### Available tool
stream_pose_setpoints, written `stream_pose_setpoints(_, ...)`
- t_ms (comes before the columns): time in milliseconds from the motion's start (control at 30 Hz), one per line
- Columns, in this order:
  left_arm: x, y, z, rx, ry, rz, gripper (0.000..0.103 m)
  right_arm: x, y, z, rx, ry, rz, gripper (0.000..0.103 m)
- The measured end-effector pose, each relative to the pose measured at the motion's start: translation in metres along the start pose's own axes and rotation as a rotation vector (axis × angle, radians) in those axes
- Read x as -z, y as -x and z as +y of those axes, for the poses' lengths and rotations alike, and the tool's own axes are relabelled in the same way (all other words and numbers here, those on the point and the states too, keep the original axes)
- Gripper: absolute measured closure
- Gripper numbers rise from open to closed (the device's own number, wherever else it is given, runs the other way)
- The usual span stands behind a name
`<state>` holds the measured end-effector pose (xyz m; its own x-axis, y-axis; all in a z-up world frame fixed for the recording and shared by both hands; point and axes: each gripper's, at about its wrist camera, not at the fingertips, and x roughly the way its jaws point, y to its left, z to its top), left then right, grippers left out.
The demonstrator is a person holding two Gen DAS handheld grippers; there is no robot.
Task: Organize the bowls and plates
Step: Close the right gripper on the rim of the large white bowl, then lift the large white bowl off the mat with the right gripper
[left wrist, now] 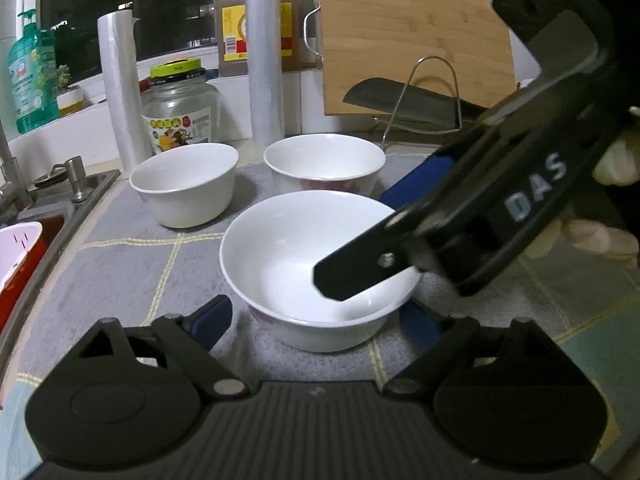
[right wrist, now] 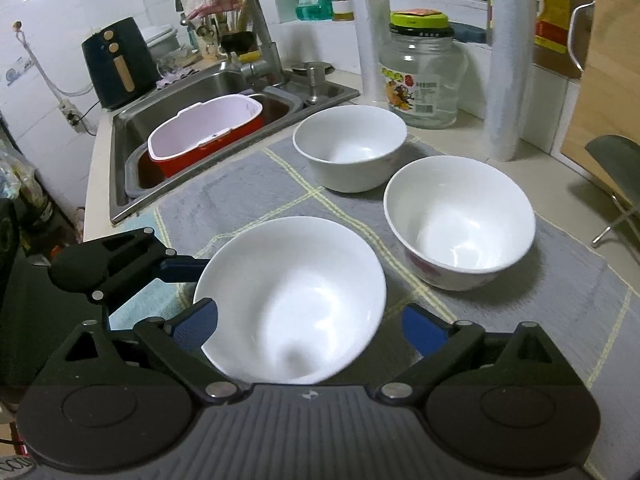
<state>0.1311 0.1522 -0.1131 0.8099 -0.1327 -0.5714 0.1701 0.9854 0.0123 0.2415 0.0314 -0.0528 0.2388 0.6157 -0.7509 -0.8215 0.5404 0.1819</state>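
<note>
Legible markings are few. The right claw [left wrist: 352, 276] housing carries the white letters "DAS" on its black body — visible in the left wrist view only. The glass jar [right wrist: 424, 76] bears a printed label with a barcode; its characters are too small to read. The brown bottle [left wrist: 256, 20] shows a yellow-and-red label — text illegible.
</note>
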Motion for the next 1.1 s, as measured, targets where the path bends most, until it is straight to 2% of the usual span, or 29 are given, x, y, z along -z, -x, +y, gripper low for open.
stream_pose_setpoints(133,0.000,0.000,-0.001,0.006,-0.012,-0.001,0.014,-0.004,-0.005,-0.002,-0.012,0.005,0.011,0.014)
stream_pose_setpoints(267,-0.001,0.001,0.000,0.011,-0.017,0.000,0.015,-0.007,-0.009,-0.002,-0.018,0.007,0.014,0.018)
stream_pose_setpoints(1100,-0.007,0.006,-0.007,0.019,-0.066,0.023,0.015,-0.007,0.001,0.001,-0.032,-0.001,0.021,0.019)
